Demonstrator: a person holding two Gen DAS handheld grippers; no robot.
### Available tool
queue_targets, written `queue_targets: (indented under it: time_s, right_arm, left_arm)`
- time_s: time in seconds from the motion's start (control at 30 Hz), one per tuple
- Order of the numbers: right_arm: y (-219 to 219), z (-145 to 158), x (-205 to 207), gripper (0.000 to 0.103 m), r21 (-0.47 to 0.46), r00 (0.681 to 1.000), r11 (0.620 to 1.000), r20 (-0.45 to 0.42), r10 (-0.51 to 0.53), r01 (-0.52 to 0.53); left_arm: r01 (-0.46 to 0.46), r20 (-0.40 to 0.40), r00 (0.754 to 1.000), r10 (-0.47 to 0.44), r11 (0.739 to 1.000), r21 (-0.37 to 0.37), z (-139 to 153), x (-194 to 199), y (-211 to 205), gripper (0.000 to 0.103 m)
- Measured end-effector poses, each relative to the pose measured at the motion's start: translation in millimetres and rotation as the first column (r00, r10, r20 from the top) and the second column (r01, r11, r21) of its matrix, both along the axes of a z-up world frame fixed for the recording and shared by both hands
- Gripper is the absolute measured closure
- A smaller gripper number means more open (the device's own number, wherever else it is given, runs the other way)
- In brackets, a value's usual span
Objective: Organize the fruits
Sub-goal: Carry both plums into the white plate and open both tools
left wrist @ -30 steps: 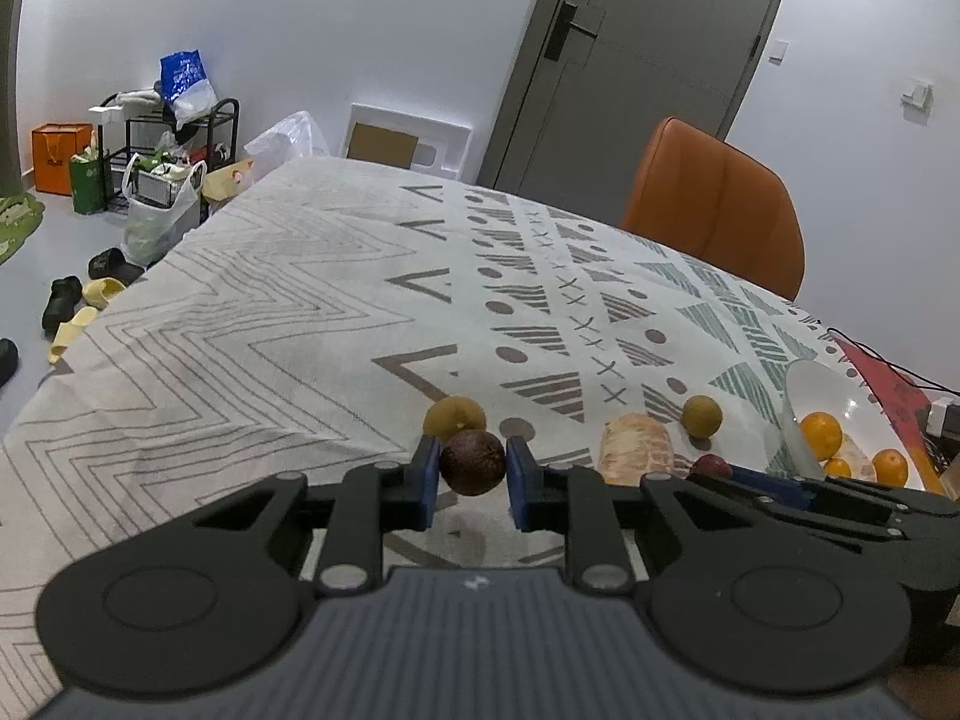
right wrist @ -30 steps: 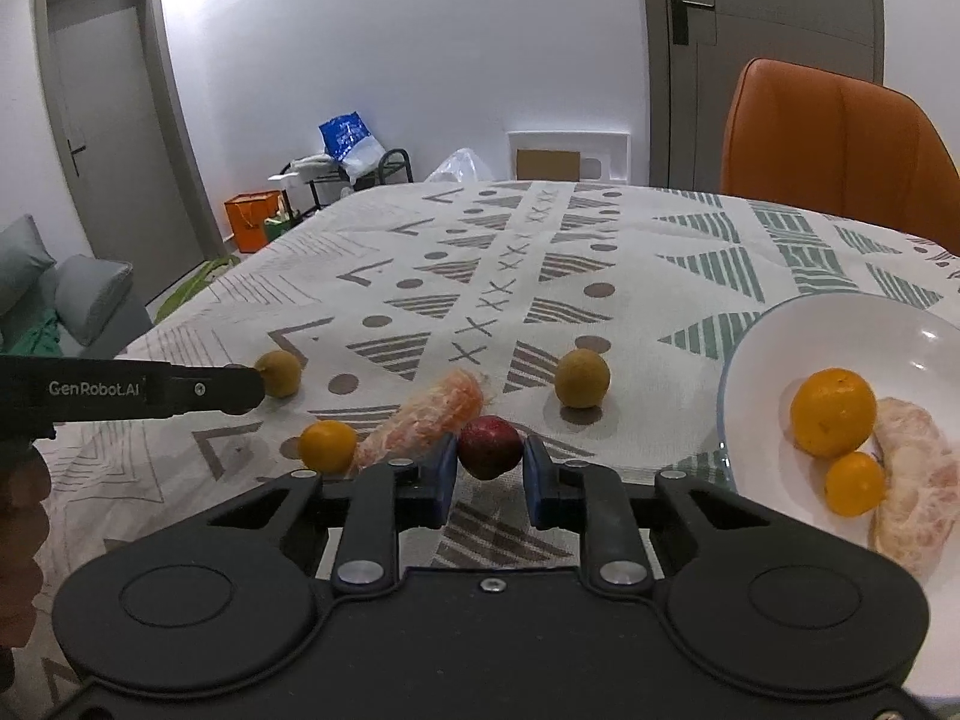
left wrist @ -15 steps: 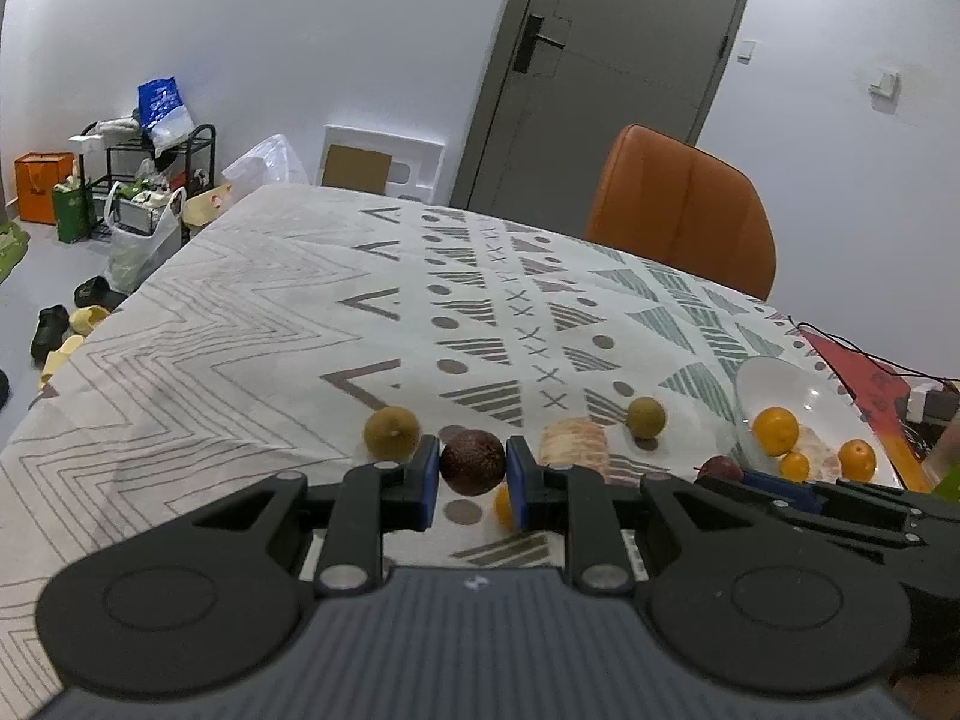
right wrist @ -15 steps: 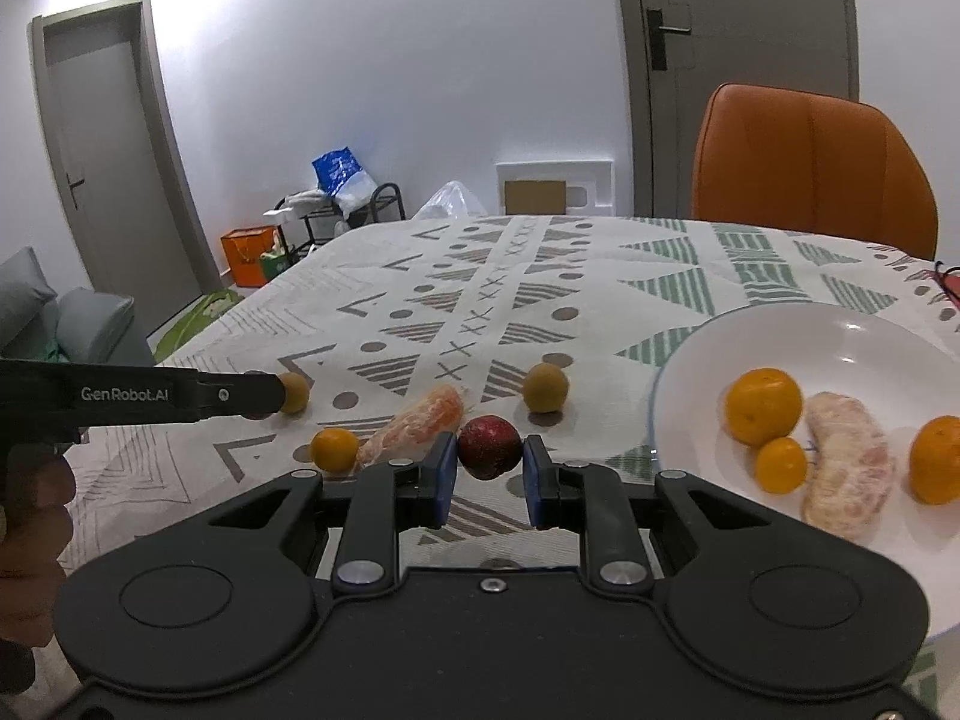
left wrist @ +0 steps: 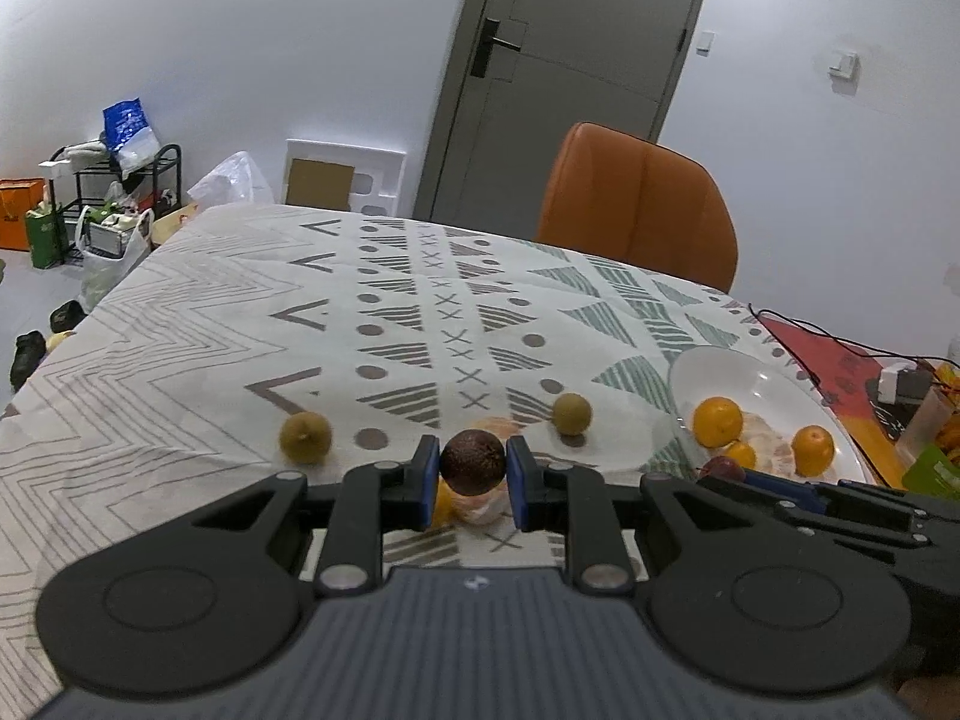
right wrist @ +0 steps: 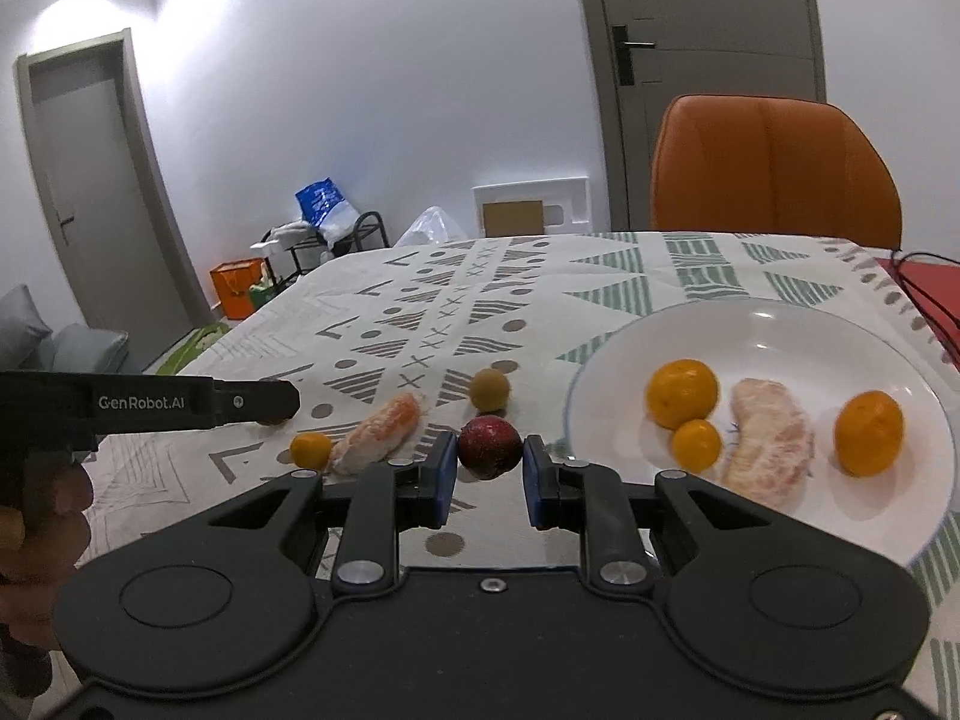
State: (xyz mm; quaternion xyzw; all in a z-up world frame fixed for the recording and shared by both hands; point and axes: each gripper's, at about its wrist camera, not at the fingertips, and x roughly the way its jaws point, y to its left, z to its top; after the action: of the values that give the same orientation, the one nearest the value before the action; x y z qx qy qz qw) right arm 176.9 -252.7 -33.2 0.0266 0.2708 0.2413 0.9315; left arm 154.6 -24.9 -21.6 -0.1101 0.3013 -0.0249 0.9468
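Fruits, loose lot, on a patterned tablecloth (left wrist: 180,330) and in a white plate (right wrist: 780,330).

Left to right, left wrist view: yellow-green round fruit (left wrist: 305,437) at 9 o'clock of the left gripper (left wrist: 472,480); peeled citrus piece (left wrist: 480,507) and a small orange partly hidden behind the fingers; second yellow-green fruit (left wrist: 572,414) at 1 o'clock; plate at 3 o'clock holding oranges.

Right wrist view: small orange (right wrist: 310,450), the peeled piece just beside it, the green fruit beyond; plate at 2 o'clock with large orange (right wrist: 682,393), smaller orange (right wrist: 696,445) touching it, peeled segment (right wrist: 768,444), third orange (right wrist: 868,432).

Surroundings: orange chair (left wrist: 636,204) at the far table edge, grey door, cluttered rack, red mat with cable.

View differences: only the right wrist view shows the left gripper's side, lettered "GenRobot.AI", and the hand (right wrist: 36,516) holding it, also a second door and sofa.

Fingers: left gripper pinches a dark brown round fruit (left wrist: 472,461) between blue pads. Right gripper (right wrist: 490,477) has a dark red fruit (right wrist: 490,454) between its pads, with small gaps at both sides; whether it grips cannot be told.
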Motion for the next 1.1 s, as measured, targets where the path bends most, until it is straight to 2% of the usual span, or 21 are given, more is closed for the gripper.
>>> queue_targets:
  time_s: [0.37, 1.1]
  right_arm:
    - [-35.8, -3.1, -5.1, 0.081, 0.034, 0.999, 0.998, 0.002, -0.053, 0.053]
    - [-95.3, -14.6, -4.1, 0.081, 0.051, 0.981, 0.98, -0.023, -0.193, 0.194]
  left_arm:
    - [0.047, 0.019, 0.999, -0.048, 0.999, 0.022, 5.1, 1.6, -30.0, 0.081]
    - [0.138, -0.005, 0.99, -0.137, 0.99, 0.039, -1.6, 16.8, -78.4, 0.081]
